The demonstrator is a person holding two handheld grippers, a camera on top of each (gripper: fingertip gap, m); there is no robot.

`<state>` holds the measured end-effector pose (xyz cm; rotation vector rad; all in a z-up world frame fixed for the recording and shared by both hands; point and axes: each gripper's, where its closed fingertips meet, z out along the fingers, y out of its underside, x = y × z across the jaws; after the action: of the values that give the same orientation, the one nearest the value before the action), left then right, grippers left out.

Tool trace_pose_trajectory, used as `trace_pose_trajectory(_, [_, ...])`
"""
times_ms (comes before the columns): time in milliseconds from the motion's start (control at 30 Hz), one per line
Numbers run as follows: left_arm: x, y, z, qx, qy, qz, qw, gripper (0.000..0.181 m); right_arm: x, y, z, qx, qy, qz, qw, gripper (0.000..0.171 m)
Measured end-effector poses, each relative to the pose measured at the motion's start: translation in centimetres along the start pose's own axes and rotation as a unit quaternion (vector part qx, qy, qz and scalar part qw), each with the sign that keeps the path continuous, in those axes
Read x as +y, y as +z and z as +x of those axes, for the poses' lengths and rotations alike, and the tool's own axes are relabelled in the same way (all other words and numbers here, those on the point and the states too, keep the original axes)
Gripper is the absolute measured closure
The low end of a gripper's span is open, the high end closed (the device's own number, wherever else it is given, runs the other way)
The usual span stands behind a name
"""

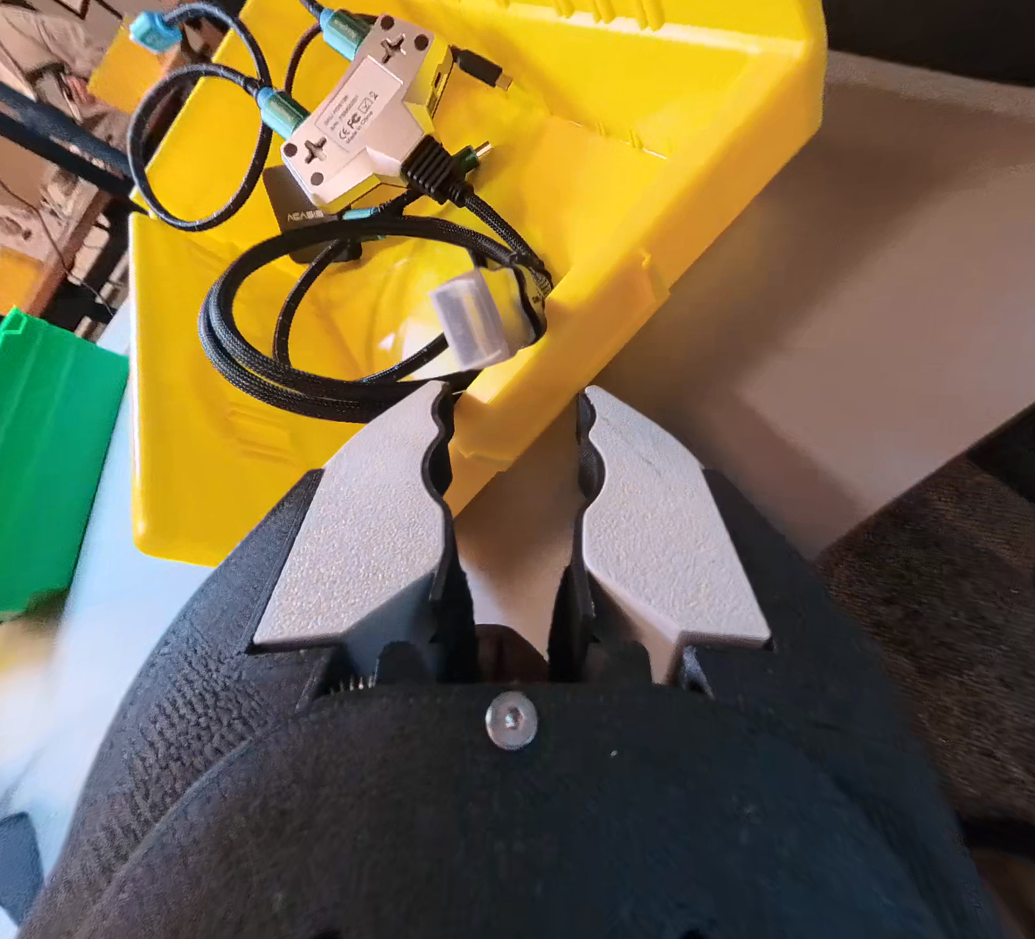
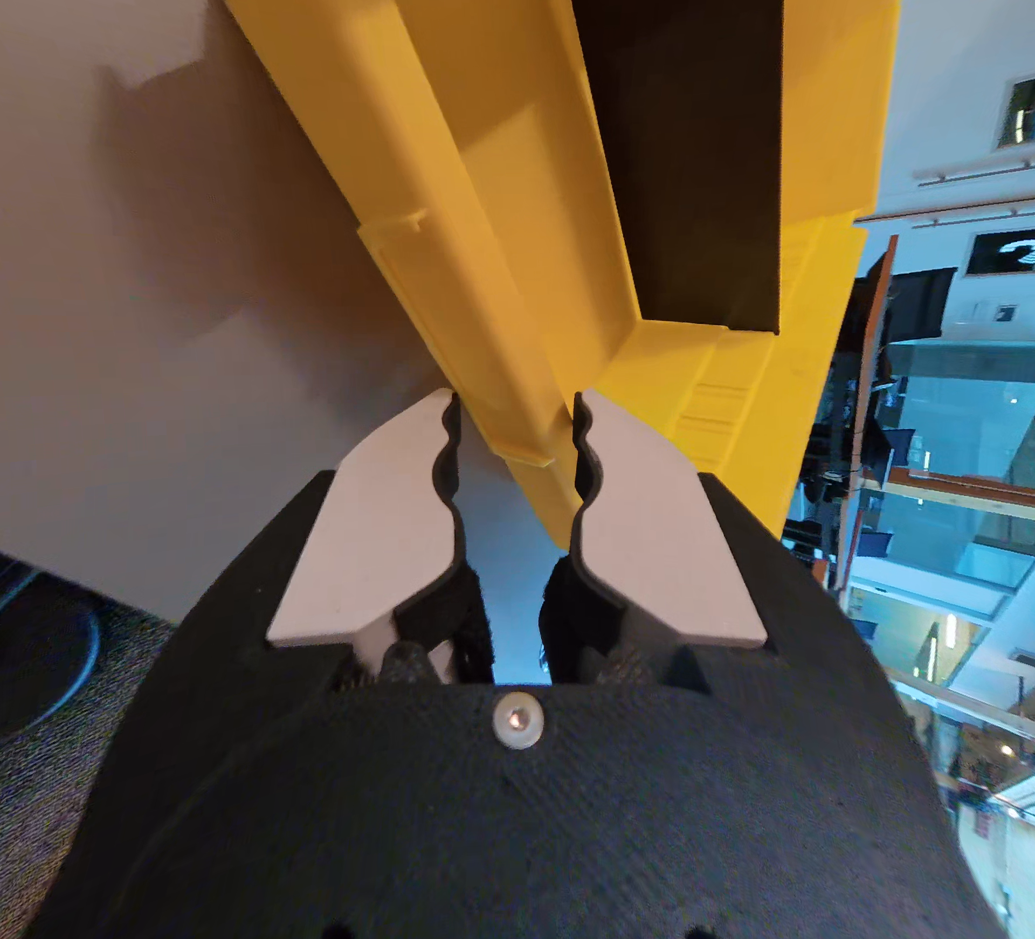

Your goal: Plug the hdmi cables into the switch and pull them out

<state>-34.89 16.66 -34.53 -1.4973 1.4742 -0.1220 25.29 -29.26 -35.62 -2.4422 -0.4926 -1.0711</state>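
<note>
So my left gripper (image 1: 512, 397) and right gripper (image 2: 515, 399) both have jaws parted around the yellow plastic bin (image 1: 644, 89) rim. White T-shaped HDMI switch (image 1: 358, 117) lies label-up inside, long axis diagonal, teal-plug braided cables (image 1: 336, 30) at its upper-left side.

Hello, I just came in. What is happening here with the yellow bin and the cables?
A person holds two grippers at a yellow bin. The left gripper is open at the bin's near edge and holds nothing. Inside lie a silver switch, two teal-ended cables plugged into it, and a coiled black cable. The right gripper is open around the bin's rim.
</note>
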Motion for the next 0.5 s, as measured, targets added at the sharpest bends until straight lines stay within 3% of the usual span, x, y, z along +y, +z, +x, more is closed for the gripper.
trace_pose_trajectory(500, [0.6,-1.2,0.4,-0.003,-0.025,0.0,1.0,0.133,-0.8,-1.2,-1.1,-0.044,0.039,0.048,0.997,0.133])
